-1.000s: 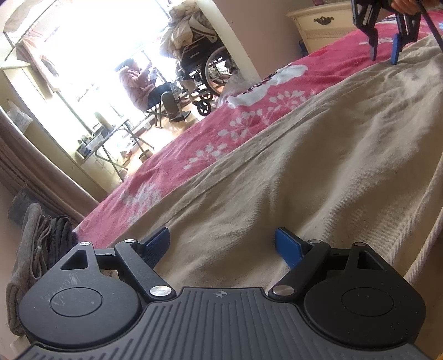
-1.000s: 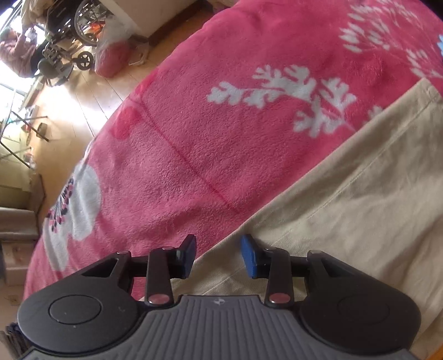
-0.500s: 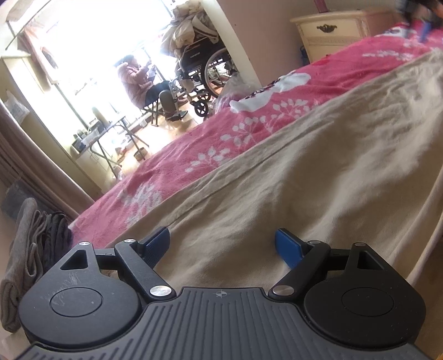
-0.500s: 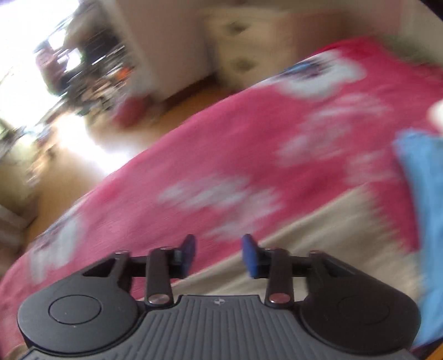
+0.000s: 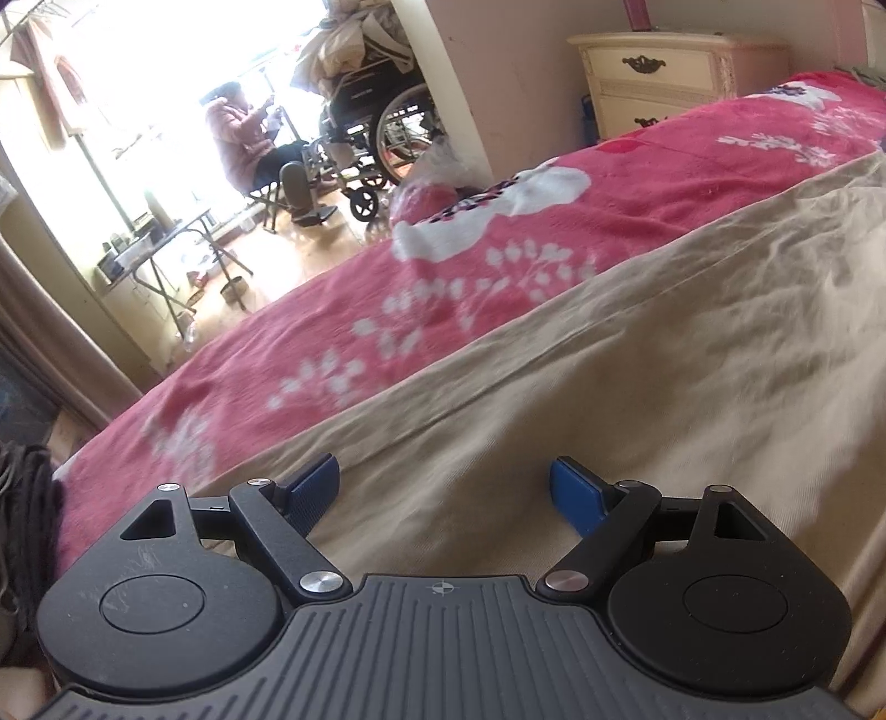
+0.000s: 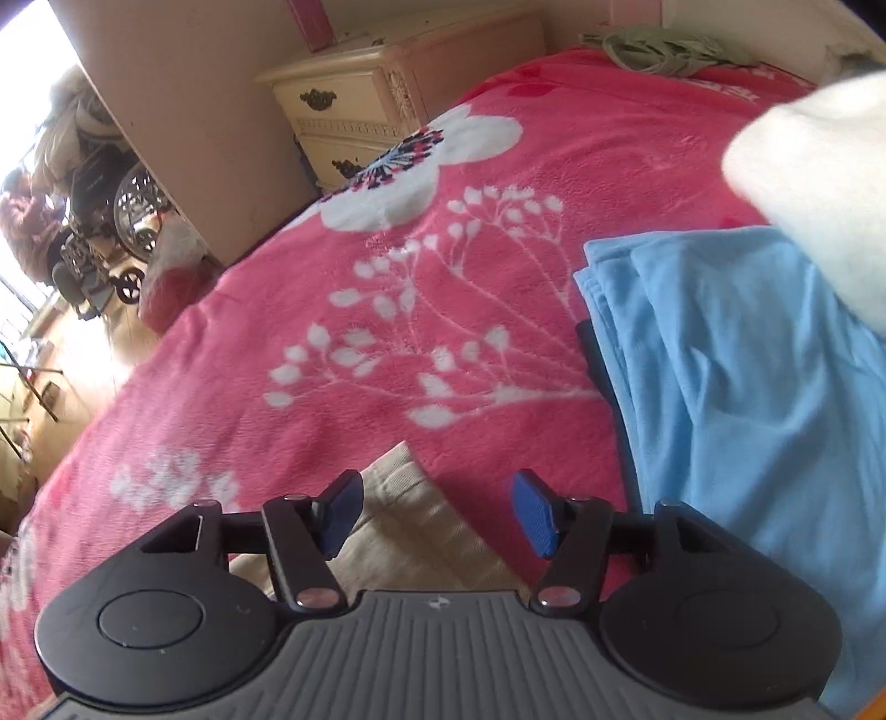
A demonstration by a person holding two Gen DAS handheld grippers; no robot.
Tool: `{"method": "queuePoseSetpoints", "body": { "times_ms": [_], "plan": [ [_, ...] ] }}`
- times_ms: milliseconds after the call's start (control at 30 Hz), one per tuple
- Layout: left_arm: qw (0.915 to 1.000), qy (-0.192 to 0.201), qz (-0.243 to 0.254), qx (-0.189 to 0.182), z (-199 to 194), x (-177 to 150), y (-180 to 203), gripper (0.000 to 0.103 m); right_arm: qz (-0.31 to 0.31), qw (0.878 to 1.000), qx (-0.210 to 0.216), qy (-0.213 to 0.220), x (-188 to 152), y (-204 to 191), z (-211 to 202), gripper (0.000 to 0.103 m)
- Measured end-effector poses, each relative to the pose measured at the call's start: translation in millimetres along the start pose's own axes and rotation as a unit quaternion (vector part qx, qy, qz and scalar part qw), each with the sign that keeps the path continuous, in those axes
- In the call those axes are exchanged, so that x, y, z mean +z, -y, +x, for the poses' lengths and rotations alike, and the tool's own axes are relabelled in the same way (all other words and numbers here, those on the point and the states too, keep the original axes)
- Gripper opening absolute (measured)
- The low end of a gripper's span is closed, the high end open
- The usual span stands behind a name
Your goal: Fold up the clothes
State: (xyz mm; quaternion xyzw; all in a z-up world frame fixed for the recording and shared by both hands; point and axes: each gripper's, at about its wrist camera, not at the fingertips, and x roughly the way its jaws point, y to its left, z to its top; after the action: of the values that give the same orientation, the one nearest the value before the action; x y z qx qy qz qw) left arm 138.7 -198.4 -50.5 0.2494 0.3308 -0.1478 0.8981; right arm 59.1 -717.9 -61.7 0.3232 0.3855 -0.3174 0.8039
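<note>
A tan garment lies spread flat on the pink flowered blanket of a bed. My left gripper stands open just above its near part, with nothing between the blue pads. In the right wrist view a corner of the tan garment pokes up between the fingers of my right gripper. The jaws there are opening and the pads do not press on the cloth. A light blue garment lies folded on the blanket to the right.
A white cloth lies at the upper right and a greenish one at the bed's far end. A cream nightstand stands beside the bed. A wheelchair and a seated person are by the window. Dark clothes hang at left.
My right gripper has travelled along the tan garment's edge to its corner and its jaws have spread wider. The left gripper shifted a little over the cloth, still open.
</note>
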Motion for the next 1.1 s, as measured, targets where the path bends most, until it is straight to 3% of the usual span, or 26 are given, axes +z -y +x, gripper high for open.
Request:
{"method": "queuePoseSetpoints", "body": {
  "times_ms": [167, 200, 233, 400, 533, 700, 800, 833, 967, 1000, 1100],
  "plan": [
    [1.0000, 0.000, -0.003, -0.001, 7.2, 3.3, 4.0, 0.085, -0.046, 0.998, 0.052, -0.008, -7.8, -6.8, 5.7, 0.060],
    [1.0000, 0.001, -0.003, -0.001, 8.3, 3.5, 4.3, 0.085, -0.059, 0.997, 0.059, -0.004, -10.1, -9.6, 4.2, 0.043],
    [1.0000, 0.002, -0.003, -0.001, 9.3, 3.7, 4.7, 0.086, -0.063, 0.996, 0.065, 0.010, -11.0, -12.3, 0.0, 0.015],
    [0.9996, 0.010, 0.002, 0.027, 9.6, 9.2, 10.2, 0.086, -0.086, 0.988, 0.099, 0.079, -13.9, -26.3, -21.7, 0.008],
    [0.9987, 0.016, 0.018, 0.046, 11.3, 15.5, 16.6, 0.086, -0.097, 0.980, 0.122, 0.121, 5.3, -42.8, -39.3, 0.008],
    [0.9987, 0.007, 0.009, 0.049, 19.1, 20.3, 15.0, 0.089, -0.102, 0.987, 0.084, 0.094, 14.7, -59.7, -13.1, 0.010],
    [0.9987, 0.009, 0.014, 0.048, 20.4, 18.7, 14.6, 0.091, -0.069, 0.995, 0.010, 0.067, 9.5, -51.8, 16.1, 0.028],
    [0.9987, 0.010, 0.016, 0.046, 19.8, 18.4, 14.4, 0.091, -0.046, 0.996, 0.010, 0.076, 7.9, -44.1, 13.4, 0.039],
    [0.9992, 0.010, 0.021, 0.033, 18.6, 17.8, 9.7, 0.091, 0.041, 0.993, 0.031, 0.102, 4.6, -6.8, -13.0, 0.047],
    [0.9994, 0.009, 0.019, 0.029, 18.9, 17.6, 8.2, 0.091, 0.061, 0.992, 0.040, 0.106, 4.3, 3.7, -22.5, 0.055],
    [0.9998, 0.006, 0.008, 0.019, 20.5, 17.0, 4.4, 0.091, 0.129, 0.988, 0.054, 0.060, -1.2, 37.0, -35.5, 0.059]
  ]
}}
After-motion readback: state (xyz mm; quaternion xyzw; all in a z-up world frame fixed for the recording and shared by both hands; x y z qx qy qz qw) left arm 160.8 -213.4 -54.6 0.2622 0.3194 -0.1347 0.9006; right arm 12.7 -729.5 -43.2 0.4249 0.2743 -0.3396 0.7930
